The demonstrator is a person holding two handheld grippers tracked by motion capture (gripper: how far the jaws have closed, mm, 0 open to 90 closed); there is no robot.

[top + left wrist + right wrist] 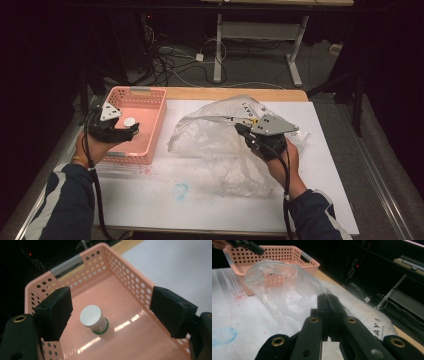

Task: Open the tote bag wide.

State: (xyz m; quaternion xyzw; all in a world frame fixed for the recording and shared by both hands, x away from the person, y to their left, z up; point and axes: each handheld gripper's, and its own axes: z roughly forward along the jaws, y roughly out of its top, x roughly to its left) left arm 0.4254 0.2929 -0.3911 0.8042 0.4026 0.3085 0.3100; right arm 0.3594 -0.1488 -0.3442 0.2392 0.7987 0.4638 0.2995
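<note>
Two risks I see. Bag thin, slippery: if my right tongs tug hard, film may tear or slip out. Jar upright in basket, near left corner: careless left tongs could topple it. Right tongs closed, pinching bag edge above bench. Left tongs wide open, hovering over jar, touching nothing.

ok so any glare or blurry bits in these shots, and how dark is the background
High view: dim, black surroundings, soft overall. Left gripper view: bright streaks of glare on the pink basket floor; near jaws soft, small white-lidded jar sharp. Right gripper view: clear plastic bag hazy, jaws sharp, background dark.
</note>
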